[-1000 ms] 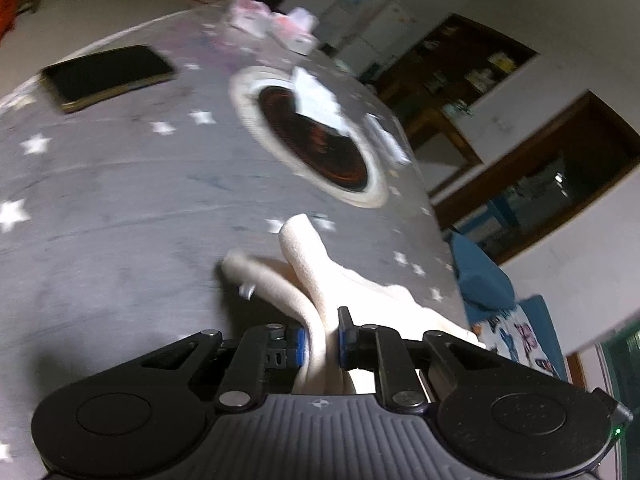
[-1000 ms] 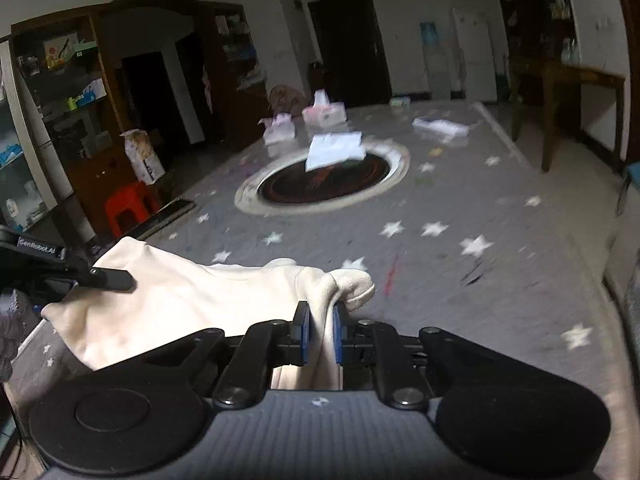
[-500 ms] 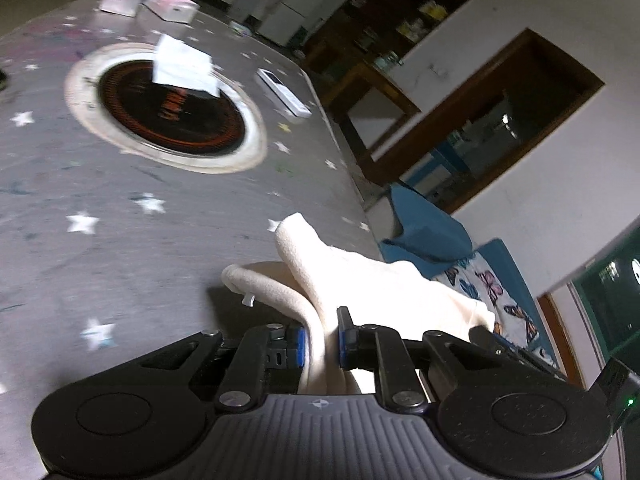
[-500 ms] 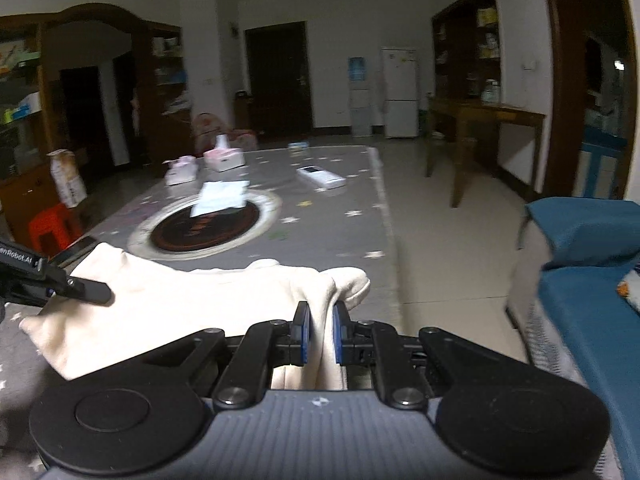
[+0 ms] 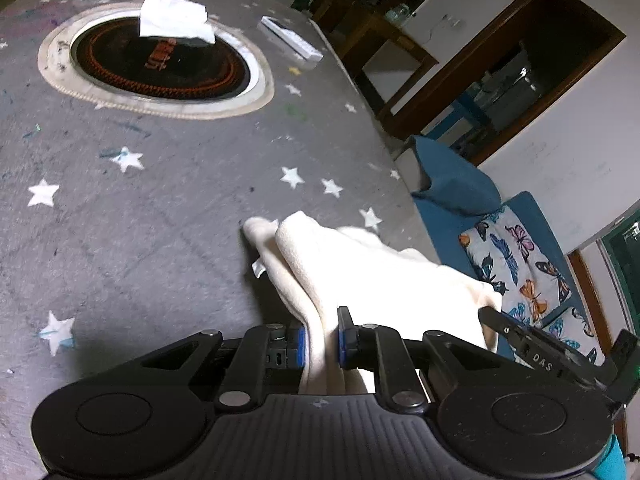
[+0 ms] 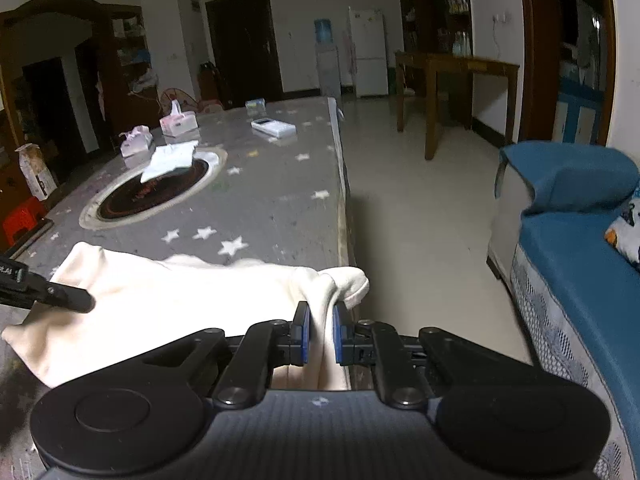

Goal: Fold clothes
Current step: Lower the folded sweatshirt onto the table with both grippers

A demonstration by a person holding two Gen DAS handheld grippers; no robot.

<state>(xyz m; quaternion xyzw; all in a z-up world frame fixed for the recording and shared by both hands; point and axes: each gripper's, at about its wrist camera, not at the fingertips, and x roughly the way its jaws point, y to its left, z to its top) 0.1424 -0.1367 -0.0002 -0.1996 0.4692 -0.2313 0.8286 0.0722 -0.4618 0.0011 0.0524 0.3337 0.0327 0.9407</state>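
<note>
Grey star-print table (image 6: 276, 204), tiled floor (image 6: 420, 208), blue sofa (image 6: 576, 264)

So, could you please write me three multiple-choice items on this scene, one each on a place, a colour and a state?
1. Where does the white tissue lie?
A. across the rim of the round cooktop
B. on the floor
C. on the blue sofa

2. What colour is the garment?
A. red
B. cream
C. black

3. How is the right gripper?
A. wide open, nothing in it
B. shut on the garment
C. resting on the sofa

Key: 1 A, it overlaps the dark ring's far edge; 2 B, the cloth is pale cream; 3 B, cloth is pinched between its blue pads.
</note>
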